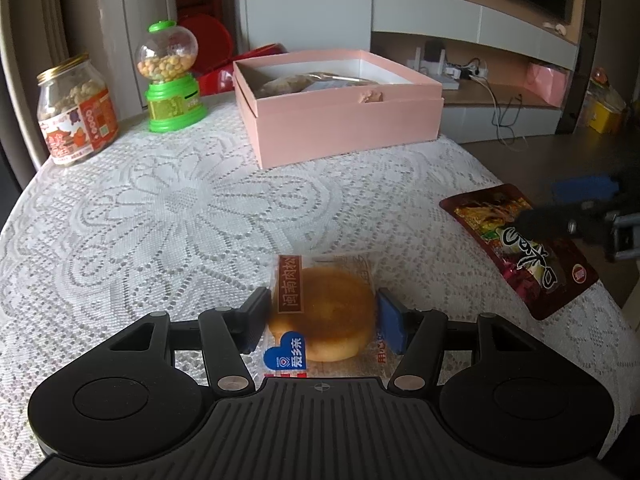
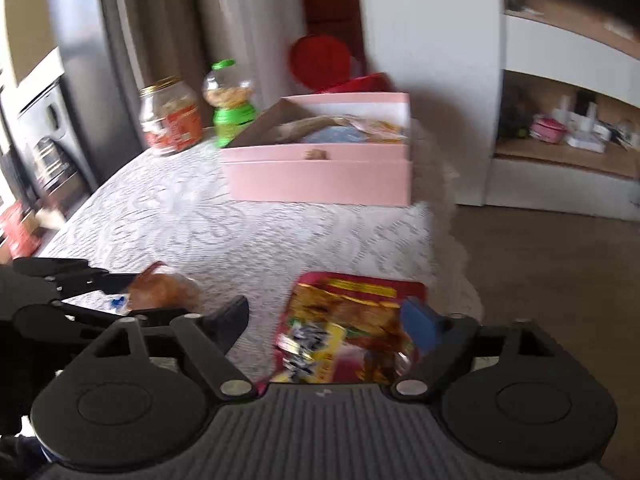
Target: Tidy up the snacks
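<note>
Between my left gripper's (image 1: pixel 322 318) fingers sits a wrapped bun (image 1: pixel 322 312) on the lace cloth (image 1: pixel 168 216). Both pads press its wrapper at the sides, so those tongs are clamped on the bun.

Going left to right across the table in the left view: a glass jar (image 1: pixel 76 110) of snacks at the far left edge, a green candy dispenser (image 1: pixel 170 76) just beside it, then a pink box (image 1: pixel 340 108), open, with some packets already inside. At the right edge lies a red packet (image 1: pixel 520 252), with my right gripper (image 1: pixel 560 216) reaching over it.

From the right wrist, blurred, the red packet (image 2: pixel 348 336) lies between my right gripper's (image 2: pixel 332 316) fingers, up against the blue pad on the right and well clear of the left finger. Those jaws stand apart and are not squeezing the packet. To the left I see my other gripper (image 2: pixel 120 292) at the bun (image 2: pixel 160 290), and the pink box (image 2: pixel 320 164) stands beyond.
</note>
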Action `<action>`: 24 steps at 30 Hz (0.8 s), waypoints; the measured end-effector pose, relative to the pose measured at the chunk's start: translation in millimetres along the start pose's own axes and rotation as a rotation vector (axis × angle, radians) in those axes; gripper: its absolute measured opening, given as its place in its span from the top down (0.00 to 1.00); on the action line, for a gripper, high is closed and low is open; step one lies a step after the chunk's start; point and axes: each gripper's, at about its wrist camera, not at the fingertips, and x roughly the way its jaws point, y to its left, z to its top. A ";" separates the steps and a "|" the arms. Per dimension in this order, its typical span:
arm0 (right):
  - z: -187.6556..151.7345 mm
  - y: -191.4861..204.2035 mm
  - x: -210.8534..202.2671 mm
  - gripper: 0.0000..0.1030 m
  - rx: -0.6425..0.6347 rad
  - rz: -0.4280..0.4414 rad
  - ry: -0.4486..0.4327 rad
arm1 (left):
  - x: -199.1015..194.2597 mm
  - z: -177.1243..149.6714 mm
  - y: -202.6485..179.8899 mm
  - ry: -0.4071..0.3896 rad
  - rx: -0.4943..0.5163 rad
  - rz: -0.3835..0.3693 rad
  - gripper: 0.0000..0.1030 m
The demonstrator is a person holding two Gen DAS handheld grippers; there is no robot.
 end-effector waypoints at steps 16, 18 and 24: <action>-11.3 0.4 42.4 0.08 0.034 -0.112 0.097 | -1.9 -5.3 -0.7 -0.031 -0.012 0.003 0.38; -10.9 3.6 40.3 0.19 -0.001 -0.113 0.089 | -2.2 -6.1 -0.8 -0.034 -0.011 0.002 0.38; -2.7 0.1 31.1 0.39 -0.019 -0.111 0.091 | -4.6 -9.4 1.1 -0.047 -0.005 -0.012 0.38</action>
